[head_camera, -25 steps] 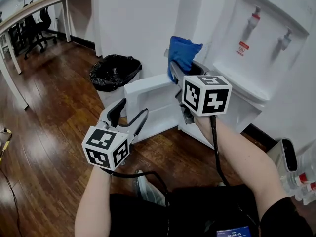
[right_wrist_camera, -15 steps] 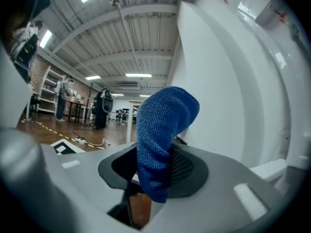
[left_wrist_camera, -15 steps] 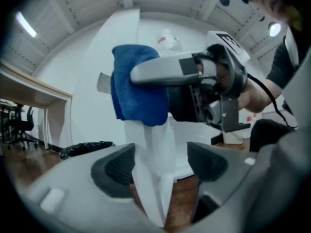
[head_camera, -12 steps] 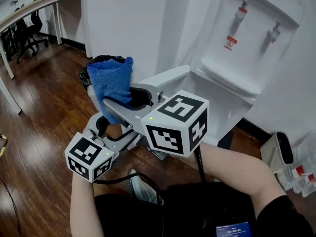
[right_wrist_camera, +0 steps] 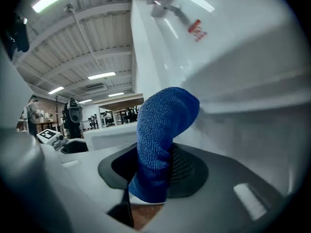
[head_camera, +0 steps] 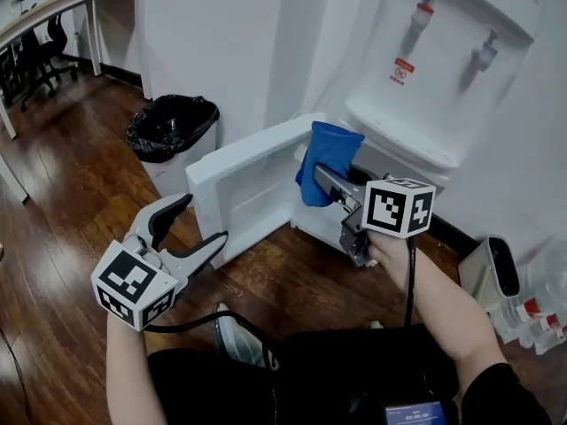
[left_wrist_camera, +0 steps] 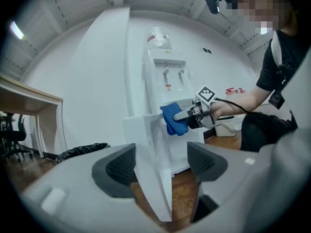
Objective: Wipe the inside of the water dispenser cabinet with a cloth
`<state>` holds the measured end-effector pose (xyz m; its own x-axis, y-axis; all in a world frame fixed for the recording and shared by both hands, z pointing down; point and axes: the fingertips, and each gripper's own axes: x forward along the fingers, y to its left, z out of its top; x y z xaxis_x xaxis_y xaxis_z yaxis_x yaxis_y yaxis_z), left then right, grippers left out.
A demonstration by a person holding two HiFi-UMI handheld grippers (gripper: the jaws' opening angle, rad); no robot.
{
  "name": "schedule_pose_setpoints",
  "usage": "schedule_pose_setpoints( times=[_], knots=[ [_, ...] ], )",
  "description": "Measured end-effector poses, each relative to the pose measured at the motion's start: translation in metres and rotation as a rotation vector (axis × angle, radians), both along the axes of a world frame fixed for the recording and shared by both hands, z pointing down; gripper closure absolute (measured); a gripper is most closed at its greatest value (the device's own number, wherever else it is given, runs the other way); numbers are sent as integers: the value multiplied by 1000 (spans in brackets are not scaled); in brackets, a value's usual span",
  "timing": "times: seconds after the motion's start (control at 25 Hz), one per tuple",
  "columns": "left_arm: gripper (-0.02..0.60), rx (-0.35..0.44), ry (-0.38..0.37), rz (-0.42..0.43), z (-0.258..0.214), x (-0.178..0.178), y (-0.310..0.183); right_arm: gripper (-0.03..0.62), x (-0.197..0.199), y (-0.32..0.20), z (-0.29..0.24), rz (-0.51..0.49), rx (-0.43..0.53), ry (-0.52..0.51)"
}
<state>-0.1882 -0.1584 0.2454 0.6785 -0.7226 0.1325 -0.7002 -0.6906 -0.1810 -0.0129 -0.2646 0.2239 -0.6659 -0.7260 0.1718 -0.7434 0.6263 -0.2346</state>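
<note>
My right claw [head_camera: 323, 180] is clenched on a blue knitted cloth [head_camera: 328, 153] at the mouth of the low cabinet [head_camera: 310, 221] in the base of the tall white plastic water dispenser [head_camera: 443, 69]. The cloth is just under the dispenser's drip shelf. The cabinet's inside lies straight ahead of the cloth and a little below it, so I judge the next move to be a push forward into the dispenser.

The cloth's long axis runs up and down, across the line of my jaws. Its rounded free end points up and leans toward the dispenser.

The flat white cabinet door [head_camera: 252, 180] stands swung out from the dispenser. My left claw [head_camera: 202, 220] is at the door's free edge, the side away from the dispenser. Its jaws have just been opening, and the door's edge shows in the gap with neither pad pressing on it. The right hand is plainly the nearer one for the wiping.
</note>
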Motion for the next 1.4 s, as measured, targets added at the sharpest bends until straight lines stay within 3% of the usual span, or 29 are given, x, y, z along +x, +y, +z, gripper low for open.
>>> schedule_pose_setpoints(
  times=[0.08, 0.16, 0.24, 0.36, 0.6, 0.76, 0.88, 1.04, 1.24, 1.4],
  knots=[
    [247, -20, -27, 4, 8, 0, 1, 447, 23, -18, 34, 66, -83, 9],
    [247, -29, -31, 6, 12, 1, 1, 447, 43, -41, 53, 162, -107, 25],
    [247, -29, -36, 15, 12, 3, 1, 445, 53, -60, 48, 243, -61, 37],
    [247, -39, -73, 40, 17, 7, 4, 445, 32, -64, 25, 249, 33, 81],
    [247, -42, -92, 36, 25, 0, 0, 445, -64, -1, 4, 33, 180, 174],
    [247, -69, -58, 58, 26, 1, 2, 445, -132, 67, -14, -211, 381, 239],
    [247, -133, -82, 110, 42, 0, 10, 445, -183, 112, -17, -390, 501, 302],
    [208, -199, -94, 150, 68, -1, 15, 445, -208, 125, 9, -483, 499, 333],
    [206, -158, -74, 76, 64, -3, 1, 445, -185, 88, 35, -391, 413, 269],
    [207, -151, -47, 56, 63, -5, -4, 445, -102, 9, 45, -122, 335, 221]
  ],
)
